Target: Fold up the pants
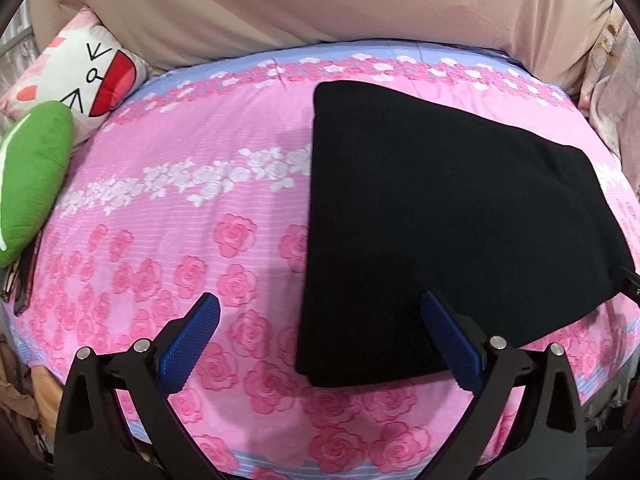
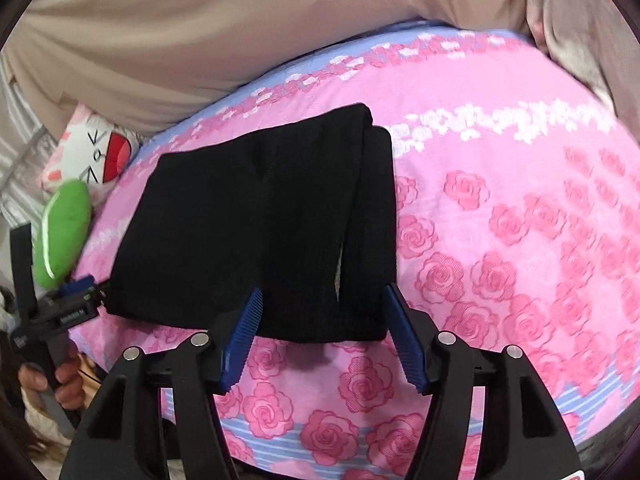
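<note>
In the left wrist view, the left gripper [image 1: 320, 310] is pointing steeply down at the pink rose-printed bedsheet [image 1: 192, 208], its two blue ribbed pads [image 1: 192, 344] standing wide apart and pressing on nothing. The folded black fabric pants [image 1: 440, 216] are lying flat on that sheet, to the right of the sheet's middle; the gripper's right pad is overlapping the pants' near left corner in the picture, though whether it is touching the cloth cannot be told, while the left pad is hanging over bare sheet. At the far right edge of the pants a small dark piece of hardware is being cut off by the lens rim, too little of it showing to name. A white cartoon-face cushion [image 1: 84, 80] and a green plush pillow [image 1: 32, 184] are sitting at the sheet's left edge, partly cropped. In the right wrist view, the right gripper [image 2: 322, 300] is also angling down, its jaws standing moderately open, straddling the near end of the pants [image 2: 256, 232] without clamping them. The pants are showing a second folded layer along their right side, lying left of the sheet's [image 2: 500, 208] centre. At the sheet's left edge the left gripper [image 2: 78, 286] is appearing small beside the pants' near left corner, a hand [image 2: 52, 380] holding its handle, half cropped and blurred.
</note>
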`<action>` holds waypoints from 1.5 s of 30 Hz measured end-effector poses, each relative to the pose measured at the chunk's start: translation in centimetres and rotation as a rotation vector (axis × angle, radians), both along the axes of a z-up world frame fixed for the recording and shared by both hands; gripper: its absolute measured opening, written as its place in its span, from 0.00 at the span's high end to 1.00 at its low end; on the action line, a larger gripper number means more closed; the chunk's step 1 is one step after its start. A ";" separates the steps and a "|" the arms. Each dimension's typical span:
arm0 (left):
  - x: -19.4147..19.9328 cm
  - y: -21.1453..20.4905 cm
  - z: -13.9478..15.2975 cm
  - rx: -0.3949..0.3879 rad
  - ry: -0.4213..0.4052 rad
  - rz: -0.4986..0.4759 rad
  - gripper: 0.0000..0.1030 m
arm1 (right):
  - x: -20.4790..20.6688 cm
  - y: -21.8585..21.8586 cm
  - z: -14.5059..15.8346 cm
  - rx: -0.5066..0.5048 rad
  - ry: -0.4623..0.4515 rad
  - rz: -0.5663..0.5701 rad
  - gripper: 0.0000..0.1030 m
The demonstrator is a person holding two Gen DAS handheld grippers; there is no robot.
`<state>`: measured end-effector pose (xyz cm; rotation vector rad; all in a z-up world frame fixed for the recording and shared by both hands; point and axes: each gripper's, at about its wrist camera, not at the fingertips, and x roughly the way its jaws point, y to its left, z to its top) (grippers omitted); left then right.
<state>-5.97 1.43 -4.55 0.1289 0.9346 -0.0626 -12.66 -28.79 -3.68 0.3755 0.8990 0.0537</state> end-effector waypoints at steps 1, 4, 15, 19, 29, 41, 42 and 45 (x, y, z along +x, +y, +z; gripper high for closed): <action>0.0 -0.2 0.0 0.003 -0.002 -0.002 0.04 | 0.0 0.0 0.2 0.002 -0.007 0.001 0.49; 0.1 -0.8 0.1 0.009 -0.006 -0.014 0.04 | 0.4 0.4 0.8 -0.011 -0.021 0.018 0.70; -0.1 -2.2 0.8 0.023 -0.032 -0.045 0.04 | 1.0 1.0 4.2 0.002 -0.120 0.080 0.91; 0.2 -2.7 0.5 0.017 -0.030 -0.049 0.04 | 0.9 0.3 4.6 -0.071 -0.118 0.058 0.90; 1.2 -2.6 -0.1 0.012 0.000 -0.040 0.04 | 0.5 -2.9 4.0 -0.015 -0.085 -0.033 0.45; 3.2 -2.7 -0.4 -0.033 0.046 -0.057 0.04 | 2.9 -3.4 1.3 0.045 0.007 -0.023 0.37; 3.5 -2.6 -0.5 -0.046 0.054 -0.061 0.04 | 3.1 -3.4 1.0 0.047 0.017 -0.016 0.35; 4.5 -1.9 -1.2 -0.150 0.108 -0.092 0.04 | 3.7 -3.2 -0.3 0.058 0.061 0.007 0.33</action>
